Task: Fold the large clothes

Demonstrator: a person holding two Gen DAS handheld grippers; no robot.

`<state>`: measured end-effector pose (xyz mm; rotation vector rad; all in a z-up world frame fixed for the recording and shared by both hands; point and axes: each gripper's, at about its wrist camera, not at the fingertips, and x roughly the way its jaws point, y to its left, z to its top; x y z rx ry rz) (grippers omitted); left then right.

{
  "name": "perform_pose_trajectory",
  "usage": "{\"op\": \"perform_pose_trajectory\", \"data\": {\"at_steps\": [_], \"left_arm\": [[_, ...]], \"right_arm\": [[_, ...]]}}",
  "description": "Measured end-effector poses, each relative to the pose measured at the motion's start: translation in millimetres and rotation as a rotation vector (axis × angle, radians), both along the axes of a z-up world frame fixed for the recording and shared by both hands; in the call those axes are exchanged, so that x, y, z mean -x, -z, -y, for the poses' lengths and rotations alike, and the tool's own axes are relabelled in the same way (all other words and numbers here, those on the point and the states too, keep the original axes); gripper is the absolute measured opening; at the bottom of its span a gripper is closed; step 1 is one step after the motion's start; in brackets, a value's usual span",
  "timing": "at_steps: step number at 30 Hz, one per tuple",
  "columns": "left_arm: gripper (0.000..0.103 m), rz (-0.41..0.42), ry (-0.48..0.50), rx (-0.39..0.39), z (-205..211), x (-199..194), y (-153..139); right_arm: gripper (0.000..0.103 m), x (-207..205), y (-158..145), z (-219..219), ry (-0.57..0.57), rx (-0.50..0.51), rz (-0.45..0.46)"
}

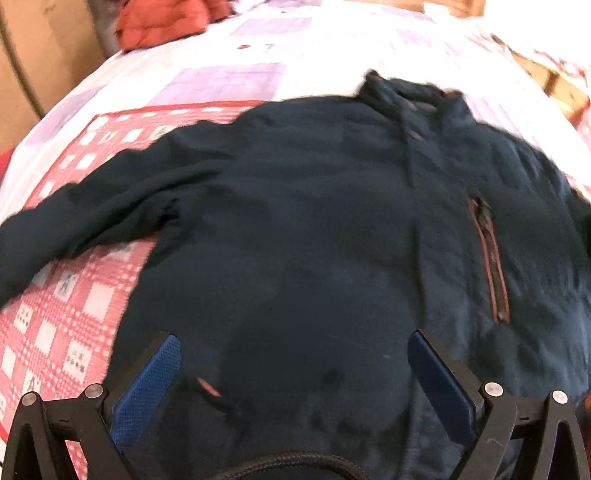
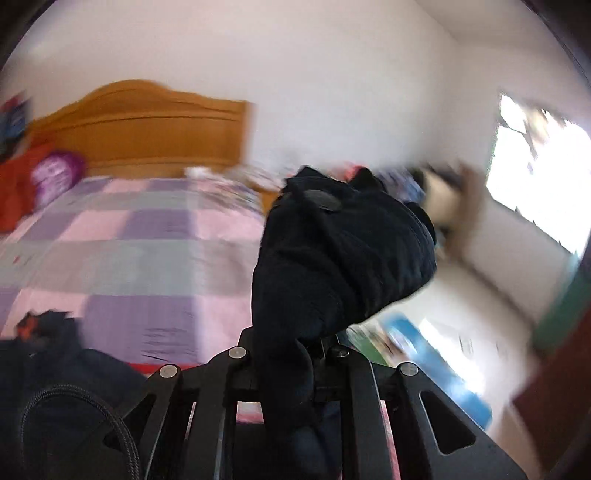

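A dark navy fleece jacket [image 1: 314, 229] lies spread on the bed, collar at the far side, its left sleeve [image 1: 74, 218] stretched out to the left, a red-trimmed chest zip [image 1: 491, 258] at the right. My left gripper [image 1: 293, 341] is open above the jacket's lower body, its blue pads [image 1: 147, 387] wide apart. My right gripper [image 2: 288, 354] is shut on the jacket's other sleeve [image 2: 340, 251], which is lifted off the bed and bunched over the fingers. The rest of the jacket [image 2: 55, 369] shows at lower left in the right wrist view.
The bed has a pink, lilac and white checked cover [image 1: 74, 314], also seen in the right wrist view [image 2: 129, 240]. Red-orange clothing [image 1: 162, 22] lies at its far end. A wooden headboard [image 2: 147, 129], a bright window [image 2: 543, 177] and a cluttered bedside [image 2: 424, 192] lie beyond.
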<state>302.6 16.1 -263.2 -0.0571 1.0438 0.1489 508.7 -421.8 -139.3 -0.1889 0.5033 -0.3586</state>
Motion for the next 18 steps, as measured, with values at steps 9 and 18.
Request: {"op": "perform_pose_trajectory", "data": {"at_steps": [9,18], "left_arm": [[0.101,0.044,-0.065,-0.034,-81,29,-7],[0.101,0.042,-0.124,-0.024,-136,31,4]], "right_arm": [[0.015,-40,101,-298,-0.442,0.177,-0.172],[0.016,-16,228,-427,-0.679,0.387,-0.345]]}}
